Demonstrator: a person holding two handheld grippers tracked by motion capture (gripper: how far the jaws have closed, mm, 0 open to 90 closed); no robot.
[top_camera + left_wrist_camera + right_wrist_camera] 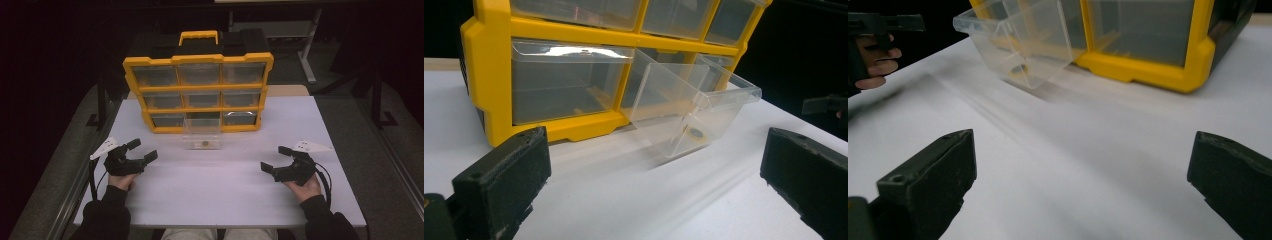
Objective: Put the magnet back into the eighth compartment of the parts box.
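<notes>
High view, left to right: the left gripper (142, 150) rests low over the white worktop (210, 200), jaws apart and holding nothing. At centre stands the yellow organiser (198, 92), a case of nine clear drawers with a carry handle (198, 36) on top. Its bottom-middle slot is vacant; the clear drawer (202, 135) from that slot lies pulled forward, tilted, its rear edge apparently still at the slot and its front on the worktop. A small dark round part (205, 145) lies inside it near the front wall. At right, the right gripper (275, 159) likewise sits with jaws apart and empty, well apart from the drawer.

Judged step: reaching for the drawer or its contents. To do it well, one gripper should approach from the front, close on the front lip, and keep the drawer level so the part does not roll; the other may steady the organiser.

Obstructions: none lie between either gripper and the drawer. The neighbouring bottom drawers (240, 118) flank the slot closely, so any re-insertion needs square alignment. A table frame (307, 55) stands behind.
</notes>
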